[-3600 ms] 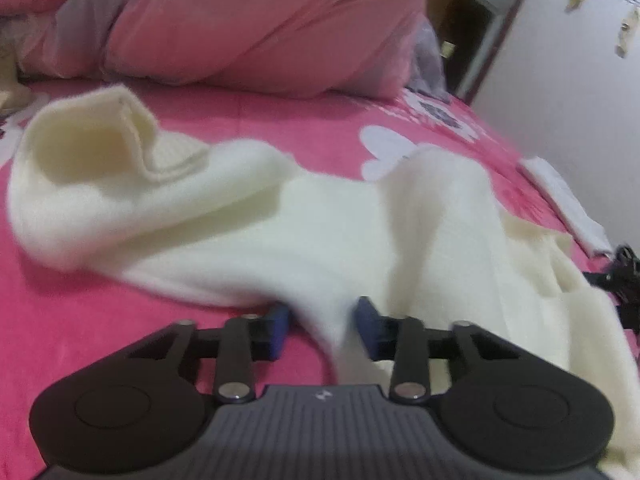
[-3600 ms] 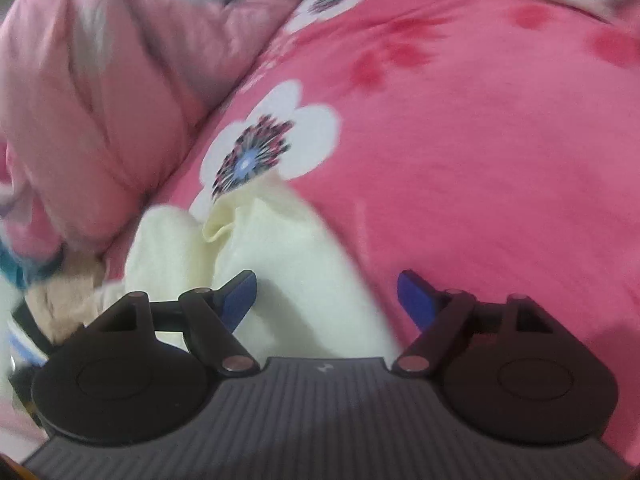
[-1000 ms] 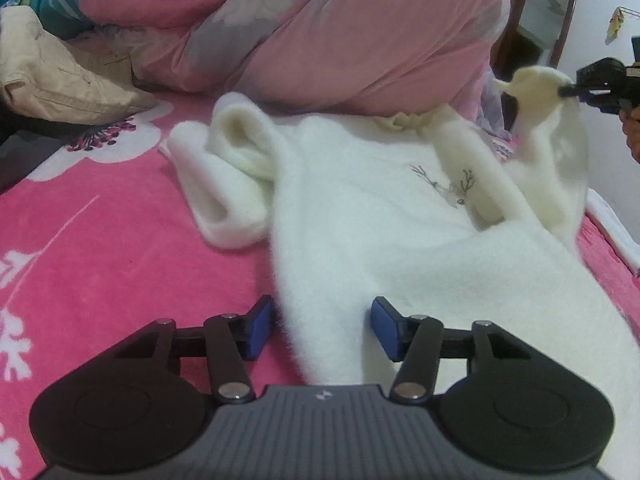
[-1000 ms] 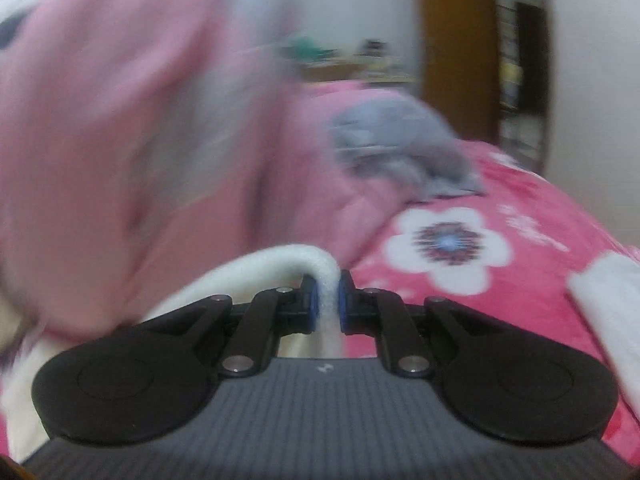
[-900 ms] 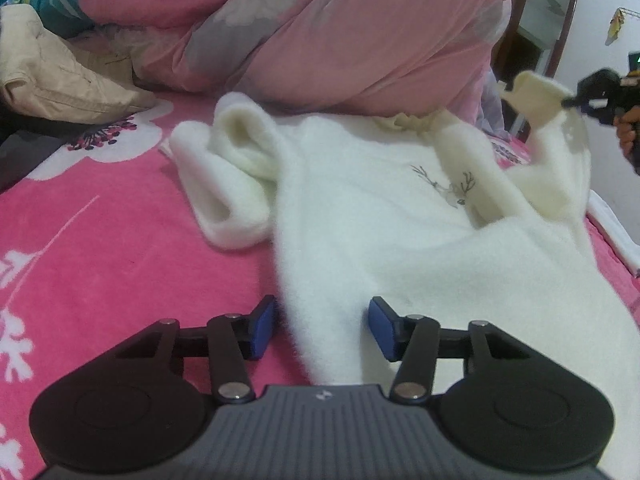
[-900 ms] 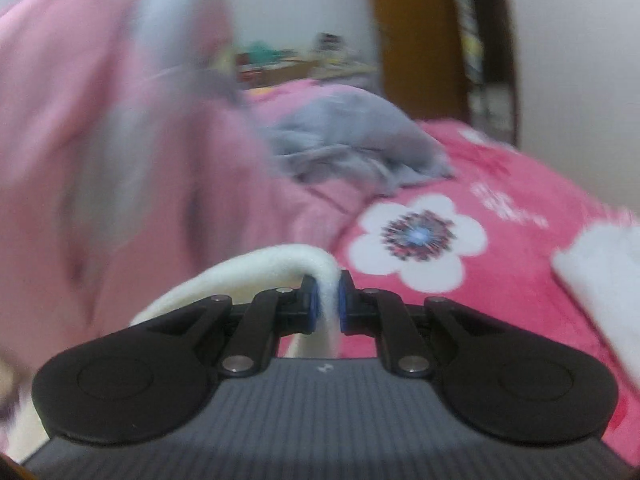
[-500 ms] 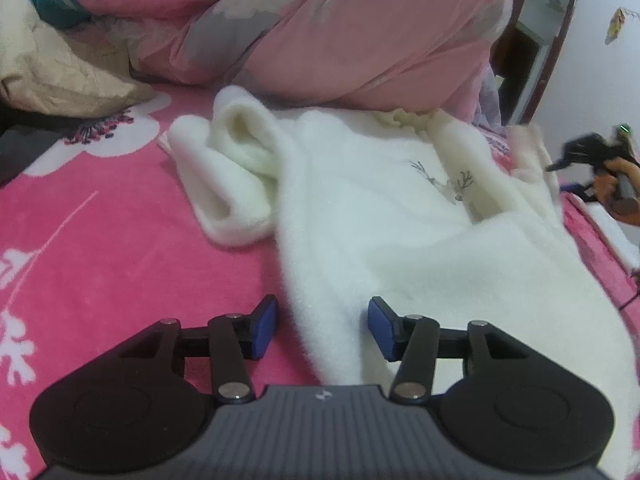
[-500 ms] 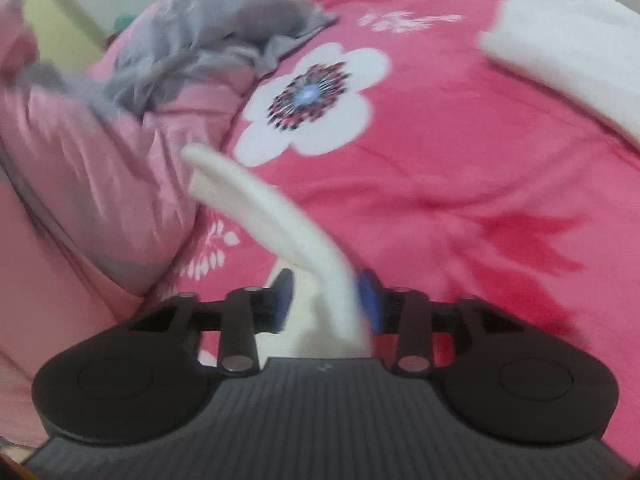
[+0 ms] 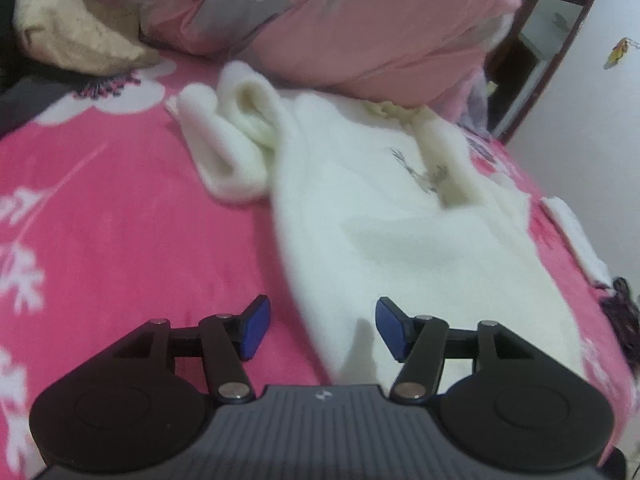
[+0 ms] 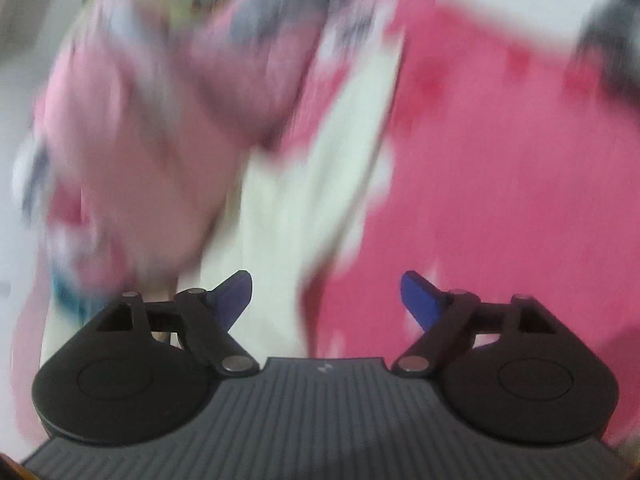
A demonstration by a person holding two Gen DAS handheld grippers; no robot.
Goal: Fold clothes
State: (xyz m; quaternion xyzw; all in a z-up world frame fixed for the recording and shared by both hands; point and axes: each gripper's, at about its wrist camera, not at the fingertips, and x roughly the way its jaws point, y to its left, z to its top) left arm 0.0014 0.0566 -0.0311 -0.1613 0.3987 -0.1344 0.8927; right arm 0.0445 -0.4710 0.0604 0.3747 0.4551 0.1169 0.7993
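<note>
1. Ahead of both tongs, a hot-pink fleece bedspread with white flower prints [image 9: 120,216] is spread, backed by a heap of pale-pink quilt with grey patches [image 9: 360,24]; on the bedspread lies the task's thing, a cream-white fluffy fleece top with a small deer motif [image 9: 400,208], unfolded, its hem edge running between the fingers of the left tongs [image 9: 322,326] and its body reaching away toward the quilt.

2. The left tongs are held spread, blue pads on either side of the hem but not pressed on it. The right tongs [image 10: 326,294] are likewise spread wide and hold nothing, with a strip of the cream cloth just ahead of the left-hand pad.

3. The step in hand is judged to be flattening before the first fold. It would be done well if the hem were pinched deep, both layers caught, and if the bunched sleeve [image 9: 240,140] ahead-left were drawn out flat first.

4. Only in the left view are the deer motif, the rolled sleeve, a beige crumpled garment [image 9: 72,36] and a folded white cloth [image 9: 572,236] at far right shown.

5. The right view is heavily blurred; only the cream strip's run beside the quilt is added by it.
</note>
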